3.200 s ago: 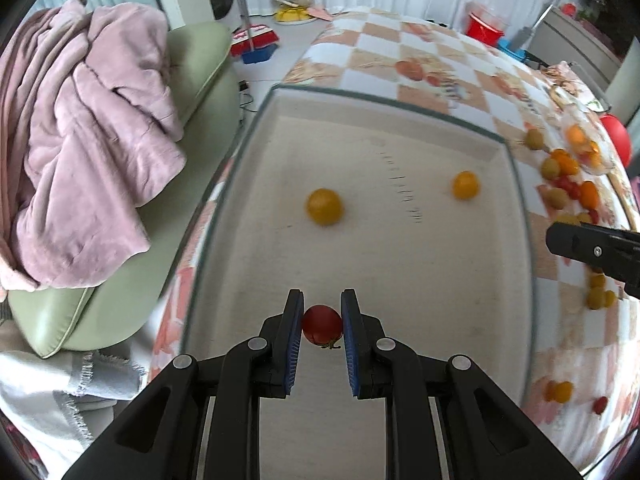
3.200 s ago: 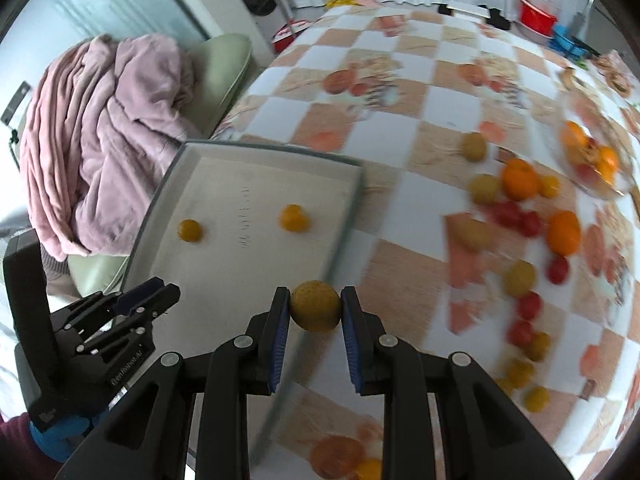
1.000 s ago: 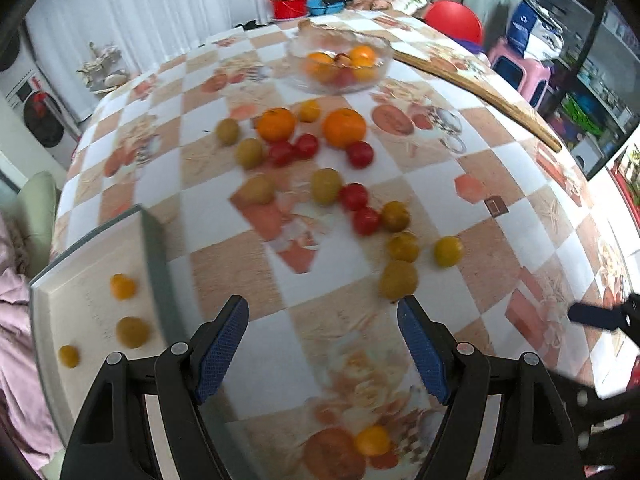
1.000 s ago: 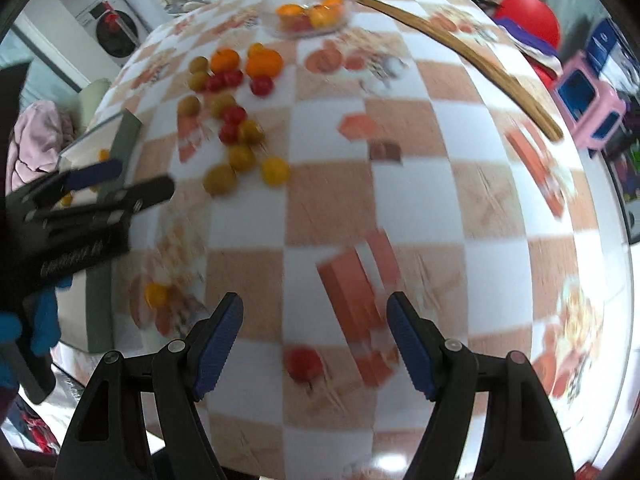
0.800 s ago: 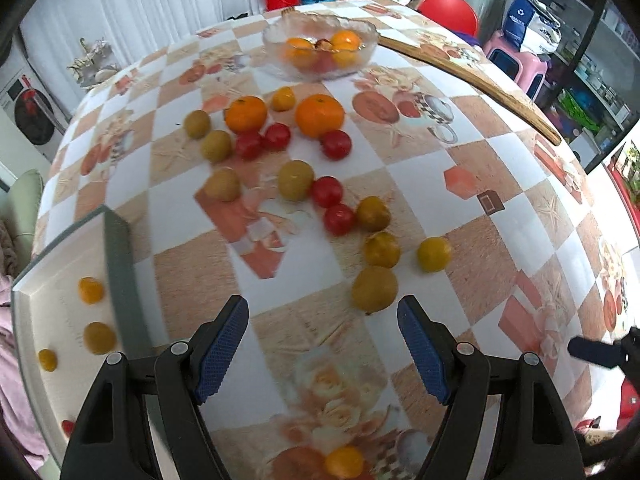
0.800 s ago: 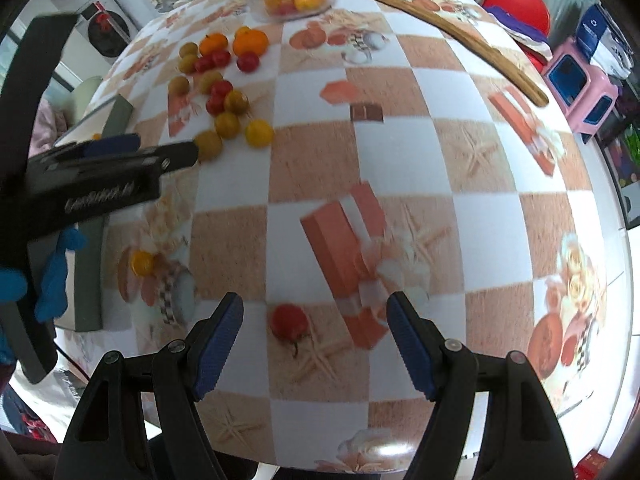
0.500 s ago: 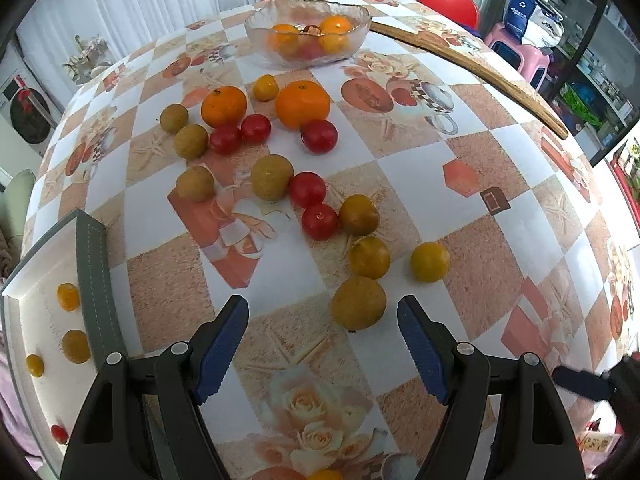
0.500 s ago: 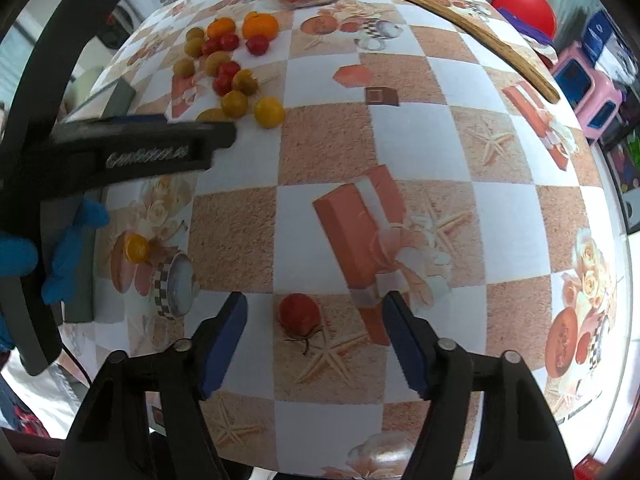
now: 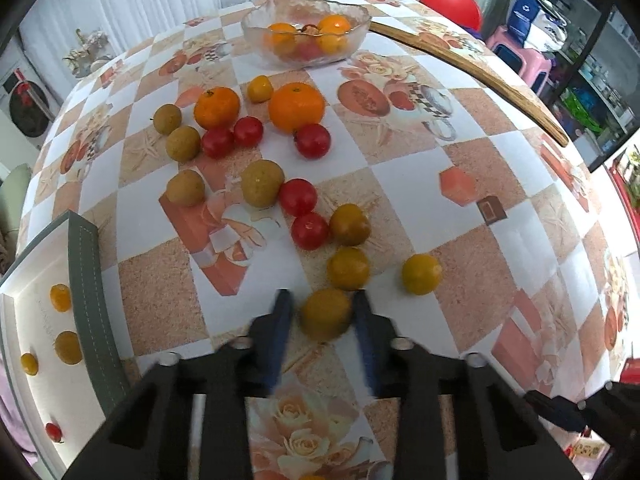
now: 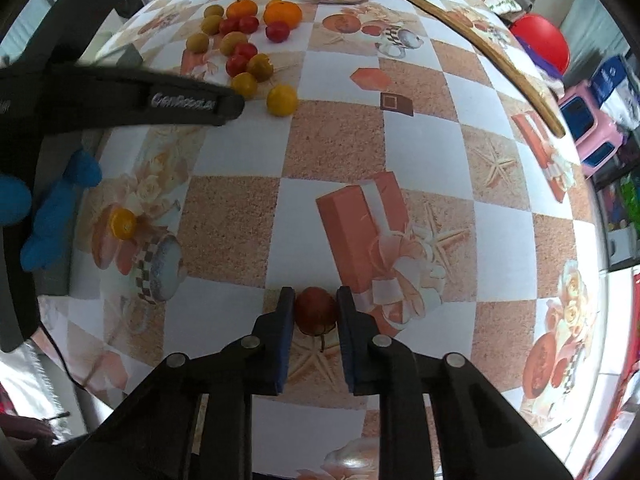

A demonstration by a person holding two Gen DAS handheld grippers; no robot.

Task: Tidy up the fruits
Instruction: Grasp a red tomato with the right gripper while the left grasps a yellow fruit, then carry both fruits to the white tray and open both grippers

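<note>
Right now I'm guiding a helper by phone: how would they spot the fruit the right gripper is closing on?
On the checked tablecloth, look away from the fruit pile, beside the printed gift box. The red tomato sits alone there between the right gripper.

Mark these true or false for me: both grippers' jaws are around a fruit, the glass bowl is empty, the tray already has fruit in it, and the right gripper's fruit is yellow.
1. Each gripper's jaws bracket a fruit. True: the left gripper closes around a yellow-brown fruit, the right gripper around a red tomato.
2. The glass bowl is empty. False: it holds orange and red fruit.
3. The tray already contains fruit. True: four small pieces.
4. The right gripper's fruit is yellow. False: it is red.
</note>
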